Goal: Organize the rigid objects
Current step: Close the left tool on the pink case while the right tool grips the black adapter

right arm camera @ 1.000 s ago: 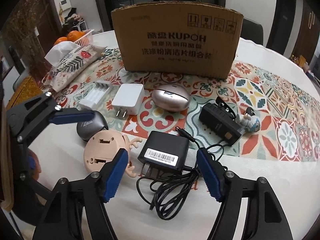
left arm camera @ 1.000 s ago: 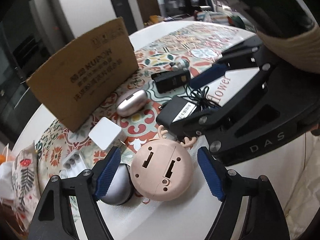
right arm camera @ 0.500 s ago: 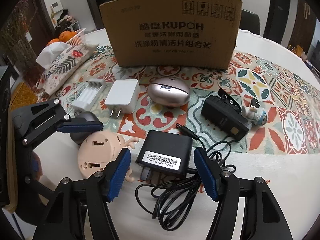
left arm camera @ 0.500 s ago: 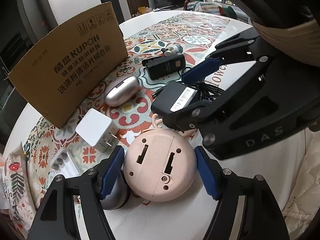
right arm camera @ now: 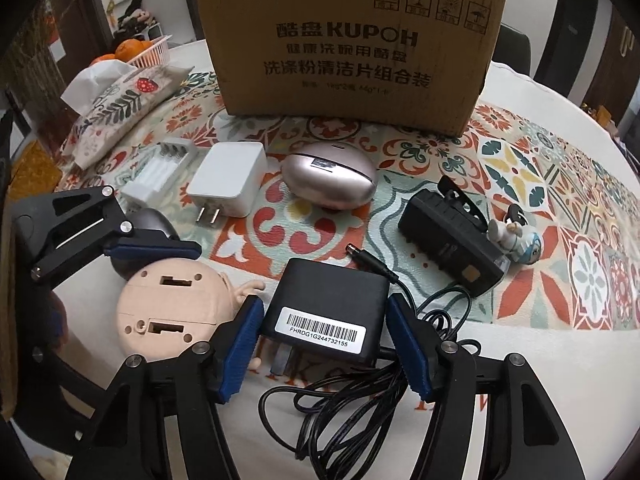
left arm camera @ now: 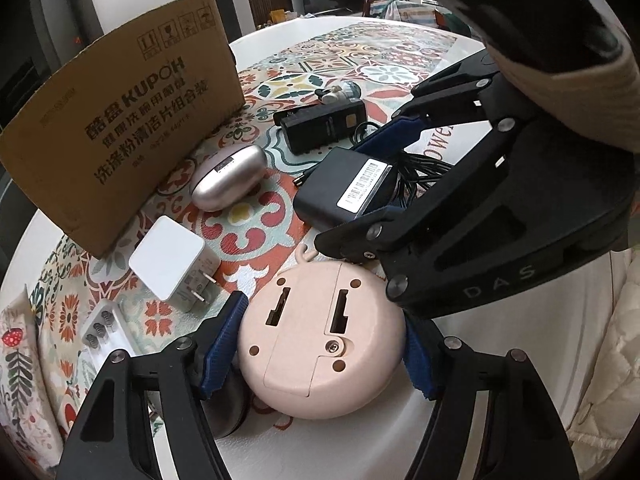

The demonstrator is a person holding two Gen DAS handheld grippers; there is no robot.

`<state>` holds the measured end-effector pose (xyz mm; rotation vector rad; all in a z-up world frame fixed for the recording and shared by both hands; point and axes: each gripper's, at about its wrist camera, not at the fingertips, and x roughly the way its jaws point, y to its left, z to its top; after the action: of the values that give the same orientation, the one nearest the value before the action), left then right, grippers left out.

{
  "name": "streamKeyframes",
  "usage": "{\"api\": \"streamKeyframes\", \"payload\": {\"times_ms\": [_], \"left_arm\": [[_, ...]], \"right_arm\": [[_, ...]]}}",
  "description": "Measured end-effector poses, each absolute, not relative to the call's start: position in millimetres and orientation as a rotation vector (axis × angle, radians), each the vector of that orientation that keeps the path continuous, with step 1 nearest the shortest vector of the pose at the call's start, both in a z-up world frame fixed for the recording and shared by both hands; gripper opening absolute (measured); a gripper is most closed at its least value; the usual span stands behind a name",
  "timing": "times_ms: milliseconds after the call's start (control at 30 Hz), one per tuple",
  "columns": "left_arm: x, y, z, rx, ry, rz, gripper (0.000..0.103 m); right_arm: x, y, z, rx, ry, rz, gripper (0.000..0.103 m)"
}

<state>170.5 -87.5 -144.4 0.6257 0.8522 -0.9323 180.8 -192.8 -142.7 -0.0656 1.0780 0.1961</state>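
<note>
Pink round gadget (left arm camera: 320,336) sits face-down on the worktop (left arm camera: 360,440), right between the left hand-held gripper (left arm camera: 320,344) pads, spread wide around it. The right hand-held gripper (right arm camera: 326,344), equally wide, straddles the black adapter (right arm camera: 328,312). I'd center both, squeeze evenly, and watch the trailing cable (right arm camera: 344,416) before heading for the cardboard box (right arm camera: 352,48) ahead.

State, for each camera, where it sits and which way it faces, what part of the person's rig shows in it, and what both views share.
Left wrist: on the left gripper, looking forward and down at the pink disc between its fingers; the right gripper and a sleeve show to its right.
Right wrist: on the right gripper, facing the box, its fingers astride the black adapter; the left gripper shows at left.
Shared: disc, adapter, box, white plug, each other's gripper.
</note>
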Motion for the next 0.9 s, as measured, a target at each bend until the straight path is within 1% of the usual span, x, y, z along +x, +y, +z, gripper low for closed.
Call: {"api": "streamKeyframes", "payload": {"times_ms": [267,500,700,900], "left_arm": [[170.2,-88.7,-145.2,0.578,0.881,-0.898,0.071],[161.0,-85.1,-145.4,0.498,0.902,-0.801,0.07],[154.8,-83.4,-145.7,0.419,0.905,-0.703,0.07],[152.8,-79.2,-134.0,0.319,0.886,-0.621,0.07]], "right_arm": [[176.9,-200.7,-142.7,-0.064,1.068,0.187,0.064],[159.0,-213.2,-131.9,-0.009,1.022,0.109,0.061],[148.5,-227.1,-128.4,0.047,1.013,0.063,0.061],[139.4,-236.5,-121.5,0.087,0.989,0.052,0.061]]}}
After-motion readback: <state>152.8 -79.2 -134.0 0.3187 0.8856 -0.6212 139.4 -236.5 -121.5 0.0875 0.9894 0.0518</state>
